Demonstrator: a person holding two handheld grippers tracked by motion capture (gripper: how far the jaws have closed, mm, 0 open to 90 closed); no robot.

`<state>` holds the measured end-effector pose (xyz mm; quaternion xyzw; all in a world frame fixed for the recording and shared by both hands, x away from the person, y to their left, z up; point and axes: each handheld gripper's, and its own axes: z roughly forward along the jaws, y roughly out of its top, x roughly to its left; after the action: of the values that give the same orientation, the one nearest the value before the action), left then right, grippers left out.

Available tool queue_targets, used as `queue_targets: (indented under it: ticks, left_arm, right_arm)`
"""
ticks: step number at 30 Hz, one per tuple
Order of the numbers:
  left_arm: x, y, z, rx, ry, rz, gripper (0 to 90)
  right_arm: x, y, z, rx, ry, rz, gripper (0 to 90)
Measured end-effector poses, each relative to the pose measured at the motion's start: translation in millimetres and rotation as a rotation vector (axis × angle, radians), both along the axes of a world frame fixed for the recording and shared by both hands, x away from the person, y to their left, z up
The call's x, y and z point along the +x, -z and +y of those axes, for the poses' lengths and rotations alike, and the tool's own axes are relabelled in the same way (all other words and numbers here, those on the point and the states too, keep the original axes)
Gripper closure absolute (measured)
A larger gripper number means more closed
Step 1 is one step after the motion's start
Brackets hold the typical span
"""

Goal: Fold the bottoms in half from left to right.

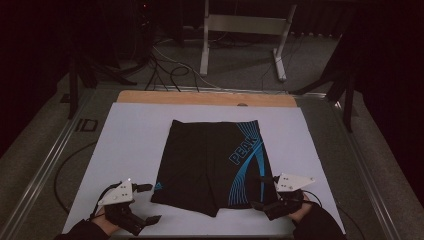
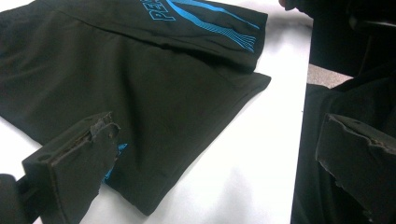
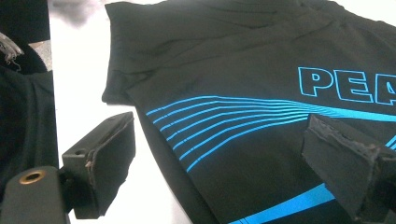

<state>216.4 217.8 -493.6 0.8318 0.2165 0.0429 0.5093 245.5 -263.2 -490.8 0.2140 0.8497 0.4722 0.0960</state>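
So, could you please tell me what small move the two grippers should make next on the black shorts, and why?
Probably close the right gripper on the hem of the black shorts with blue stripes: its open jaws straddle that edge, while the open left gripper sits just beside the other leg.

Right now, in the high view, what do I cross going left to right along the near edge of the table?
Left gripper, jaws apart → black shorts lying flat on the white mat → right gripper, jaws apart at the shorts' blue-striped leg hem.
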Motion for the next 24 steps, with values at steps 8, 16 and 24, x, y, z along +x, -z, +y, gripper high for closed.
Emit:
queue_targets:
  ticks: [8, 16, 24]
  left_arm:
    - [-0.5, -2.5, -1.2, -0.005, 0.005, -0.005, 0.0]
    - [0.0, -5.4, -1.0, -0.011, -0.001, -0.015, 0.0]
    - [0.2, -5.9, -1.2, -0.009, -0.007, -0.015, 0.0]
  right_arm:
    - [-3.2, -12.2, 2.7, 0.009, -0.012, -0.008, 10.4]
    - [-1.2, -39.1, 5.3, 0.038, -0.029, -0.027, 10.4]
    - [12.1, -66.3, 14.6, 0.037, -0.045, -0.076, 10.4]
